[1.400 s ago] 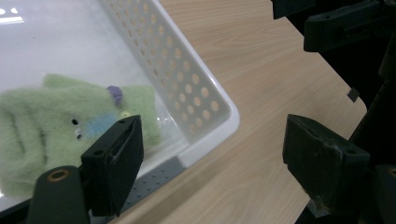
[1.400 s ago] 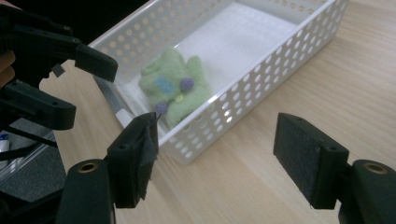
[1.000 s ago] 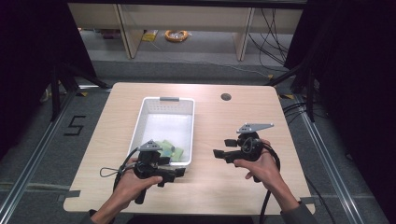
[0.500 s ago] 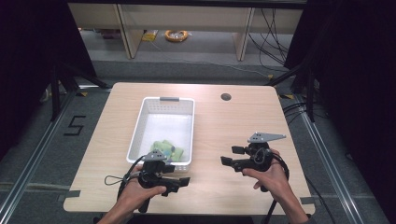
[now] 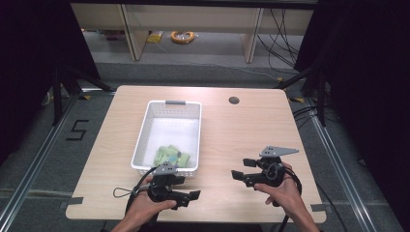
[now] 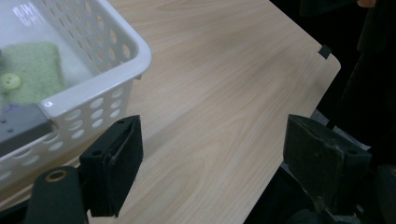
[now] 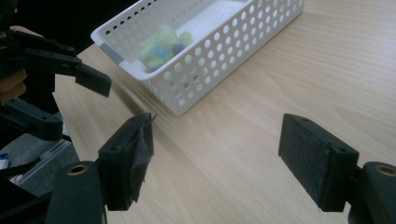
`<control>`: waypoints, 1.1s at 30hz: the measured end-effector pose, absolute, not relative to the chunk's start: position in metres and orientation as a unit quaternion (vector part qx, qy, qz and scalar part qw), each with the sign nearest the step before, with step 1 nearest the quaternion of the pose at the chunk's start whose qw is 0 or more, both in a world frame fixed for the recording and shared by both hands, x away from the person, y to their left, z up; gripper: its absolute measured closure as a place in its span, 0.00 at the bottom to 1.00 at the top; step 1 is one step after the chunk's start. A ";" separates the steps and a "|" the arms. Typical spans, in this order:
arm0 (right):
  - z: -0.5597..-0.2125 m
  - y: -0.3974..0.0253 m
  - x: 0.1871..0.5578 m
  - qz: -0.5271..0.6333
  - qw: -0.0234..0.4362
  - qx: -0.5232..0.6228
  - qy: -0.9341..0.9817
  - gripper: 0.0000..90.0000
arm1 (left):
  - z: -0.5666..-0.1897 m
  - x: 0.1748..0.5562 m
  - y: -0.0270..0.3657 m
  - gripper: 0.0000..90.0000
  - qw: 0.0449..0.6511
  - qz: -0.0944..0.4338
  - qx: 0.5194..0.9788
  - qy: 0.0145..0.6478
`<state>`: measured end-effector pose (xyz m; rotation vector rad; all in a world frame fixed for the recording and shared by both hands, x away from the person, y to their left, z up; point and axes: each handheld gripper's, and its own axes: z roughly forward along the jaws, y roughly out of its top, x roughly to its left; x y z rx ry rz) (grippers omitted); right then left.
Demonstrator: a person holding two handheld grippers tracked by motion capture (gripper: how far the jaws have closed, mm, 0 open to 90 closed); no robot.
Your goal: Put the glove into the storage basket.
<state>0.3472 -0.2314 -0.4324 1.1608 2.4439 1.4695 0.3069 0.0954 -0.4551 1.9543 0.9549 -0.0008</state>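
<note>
Nearest me, my left tool point(image 5: 192, 195) hangs over the front edge of the worktop point(image 5: 251, 130), jaws spread wide with nothing between them. In the left gripper view they frame bare wood, with the near corner of the basket point(image 6: 84, 88) just beside one jaw. My right tool point(image 5: 240, 168) sits a little further in and off to the right, also released and empty, its pads apart over bare wood and pointing toward the basket point(image 7: 219, 51).

Beyond the tools stands the white basket point(image 5: 145, 133), and the green cloth point(image 5: 170, 155) lies bunched at its near end, inside the walls; a pale button shows on it in the left gripper view. The far part of the basket is bare.

I judge the putting-away done: the cloth is in, both tools are free and clear of it, and I see nothing loose left on the worktop.
</note>
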 end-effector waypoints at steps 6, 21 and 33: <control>-0.436 -0.231 0.341 0.478 0.026 0.381 0.791 0.27 | -0.462 0.301 0.092 0.22 0.466 0.004 0.796 0.387; -0.460 -0.237 0.320 0.467 0.020 0.380 0.798 0.19 | -0.487 0.286 0.096 0.22 0.455 0.003 0.805 0.382; -0.480 -0.239 0.303 0.440 0.037 0.376 0.815 0.19 | -0.501 0.276 0.096 0.21 0.444 0.018 0.816 0.370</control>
